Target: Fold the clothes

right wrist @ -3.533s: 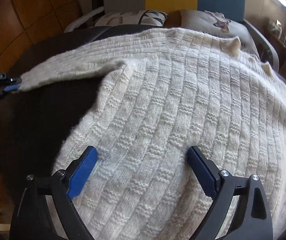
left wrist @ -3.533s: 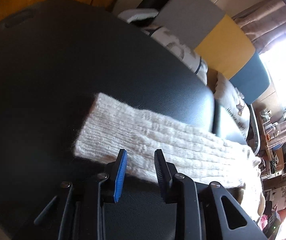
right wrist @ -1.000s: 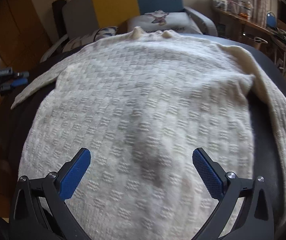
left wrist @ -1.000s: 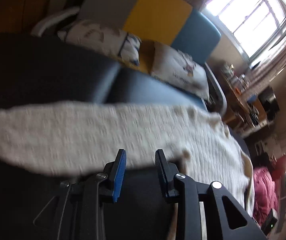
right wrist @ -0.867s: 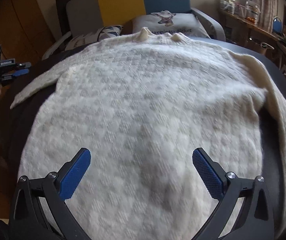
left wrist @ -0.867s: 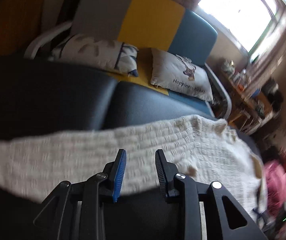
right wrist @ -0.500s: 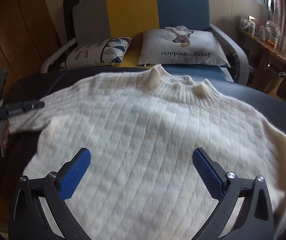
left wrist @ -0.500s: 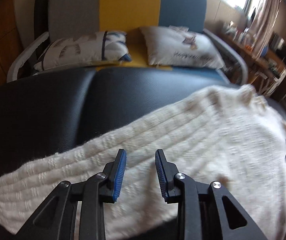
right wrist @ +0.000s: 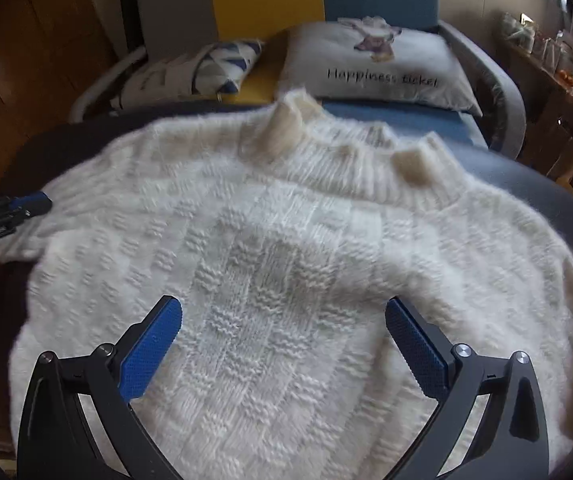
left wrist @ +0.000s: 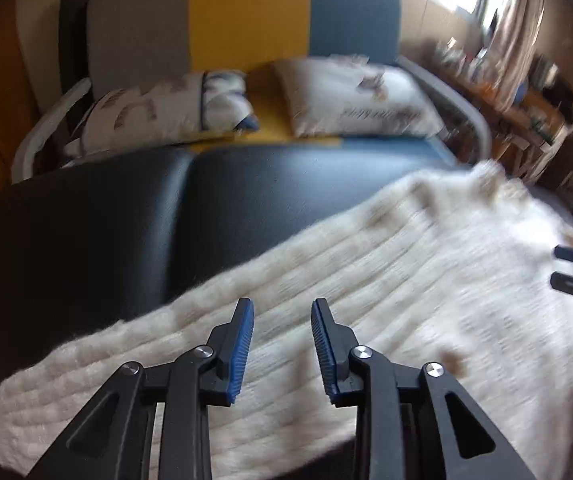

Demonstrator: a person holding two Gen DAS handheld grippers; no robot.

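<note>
A cream sweater (right wrist: 286, 264) lies flat on the black tabletop (left wrist: 126, 220), left tongs (left wrist: 282, 340) closing empty over its sleeve, right tongs (right wrist: 282, 344) spread above its body, apparently ready for folding the sleeve inward.

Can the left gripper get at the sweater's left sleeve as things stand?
Probably yes. The left gripper hangs just over the sleeve of the sweater, which lies flat on the dark surface; its jaws are closing with nothing between them and nothing covers the sleeve.
</note>
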